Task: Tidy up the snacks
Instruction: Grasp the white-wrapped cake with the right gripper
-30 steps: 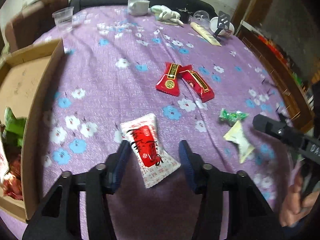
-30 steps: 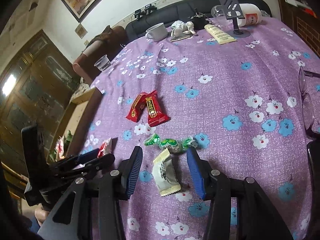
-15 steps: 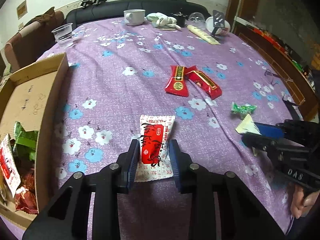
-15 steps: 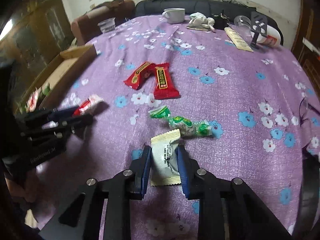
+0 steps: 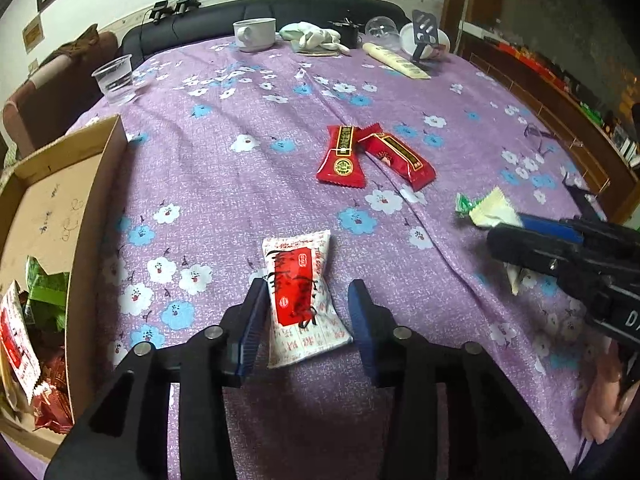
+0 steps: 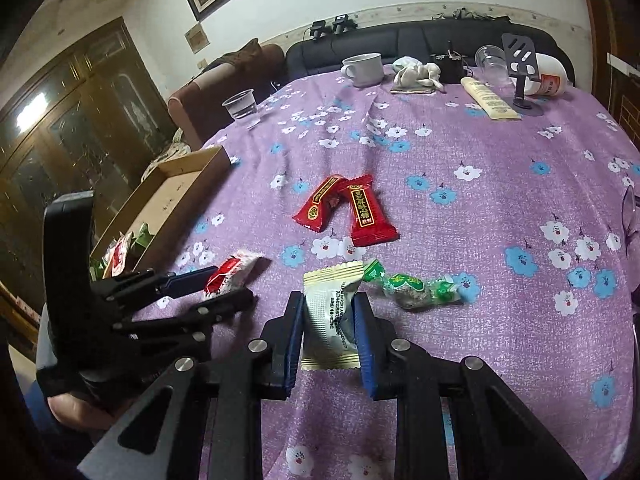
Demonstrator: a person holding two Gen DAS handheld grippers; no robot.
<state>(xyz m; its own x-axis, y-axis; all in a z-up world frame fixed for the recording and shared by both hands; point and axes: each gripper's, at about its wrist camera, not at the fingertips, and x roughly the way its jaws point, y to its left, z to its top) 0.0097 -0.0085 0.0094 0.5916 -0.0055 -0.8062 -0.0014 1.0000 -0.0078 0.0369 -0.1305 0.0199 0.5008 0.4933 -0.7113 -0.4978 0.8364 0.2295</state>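
Left wrist view
Left tool [image 5: 307,314]: its jaws are opening; the white and red snack packet [image 5: 301,294] lies between them, the left pad at its edge and the right pad a little clear of it.
White and red snack packet: flat on the purple flowered worktop [image 5: 224,184], nearer the camera than the two red packets.
Two red packets [image 5: 372,156]: side by side, their top ends touching, near the middle of the worktop.
Cardboard box [image 5: 60,216]: left of the white and red snack packet, on the worktop's left edge, with green, red and white snack packets in its near end.
Right tool [image 5: 516,226]: comes in from the right, well to the right of the white and red snack packet, clenched on a cream packet [image 5: 494,210]; a green wrapper tip [image 5: 463,203] shows just beside it.
Far end: a white mug [image 5: 256,34], a clear plastic cup [image 5: 114,79], a rumpled cloth [image 5: 314,38] and a black stand [image 5: 424,38], all far beyond the two red packets.

Right wrist view
Right tool [image 6: 328,332]: clenched on the cream packet [image 6: 330,320], both blue pads pressing its sides.
Green candy [image 6: 416,286]: lies on the worktop [image 6: 480,240], touching the cream packet's upper right corner.
Two red packets [image 6: 348,210]: beyond the cream packet.
Left tool [image 6: 228,284]: left of the cream packet, jaws around the white and red snack packet [image 6: 232,274].
Cardboard box [image 6: 172,200]: far left of the cream packet, at the worktop's edge.
Hand [image 6: 76,404]: partly seen under the left tool's body.
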